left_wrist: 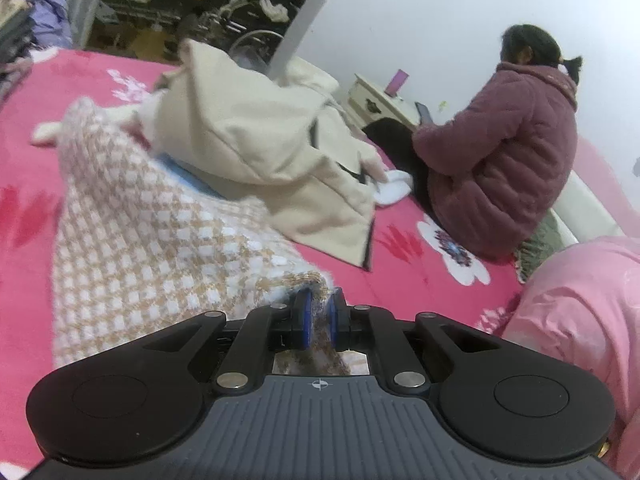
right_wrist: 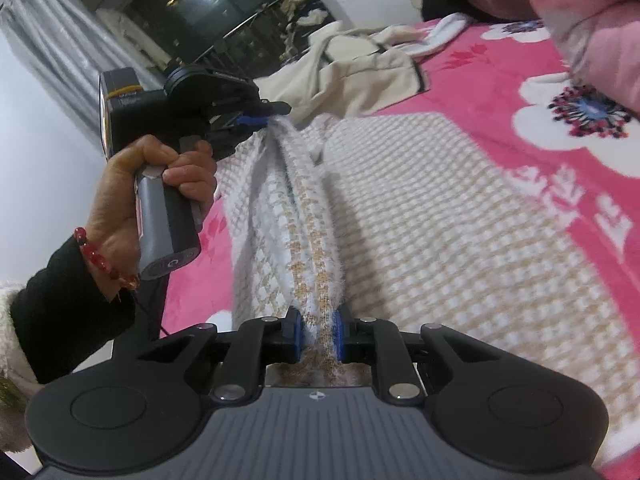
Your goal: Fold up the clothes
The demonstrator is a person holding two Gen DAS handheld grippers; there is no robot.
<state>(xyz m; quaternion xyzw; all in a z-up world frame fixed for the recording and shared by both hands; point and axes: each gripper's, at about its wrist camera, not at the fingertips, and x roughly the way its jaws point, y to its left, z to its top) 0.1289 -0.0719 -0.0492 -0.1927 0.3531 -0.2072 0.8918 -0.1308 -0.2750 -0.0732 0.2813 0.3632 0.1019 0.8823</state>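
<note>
Both grippers are clamped on the same garment — a checked beige-and-white knit [right_wrist: 460, 216] lying across the pink flowered bedspread [right_wrist: 520, 80]. Left gripper [left_wrist: 319, 312]: jaws drawn almost together, blue pads pinching a bunched corner of the knit, which shows between them and runs back under the gripper body. Right gripper [right_wrist: 318, 334]: jaws also narrow, closed on a thicker gathered edge of the same cloth. In the right wrist view the left gripper appears further up the same edge, held by a hand [right_wrist: 160, 192] with a red bead bracelet [right_wrist: 104, 256], so the fabric between the two grips is pulled into a ridge, lifted off the bed, while the rest of the knit lies flat to the right of it. Judgement on progress: early to middle of folding this one piece — an edge is picked up at two points, but it is not yet laid over, and no finished crease or squared stack can be seen. Still to do, apparently: carry the held edge across, set it down, fold again. A cream coat [left_wrist: 256, 152] lies crumpled and unfolded beyond the knit, so at least that item remains. Another person in a maroon padded jacket [left_wrist: 500, 160] sits on the bed's far side, well apart from the work.
</note>
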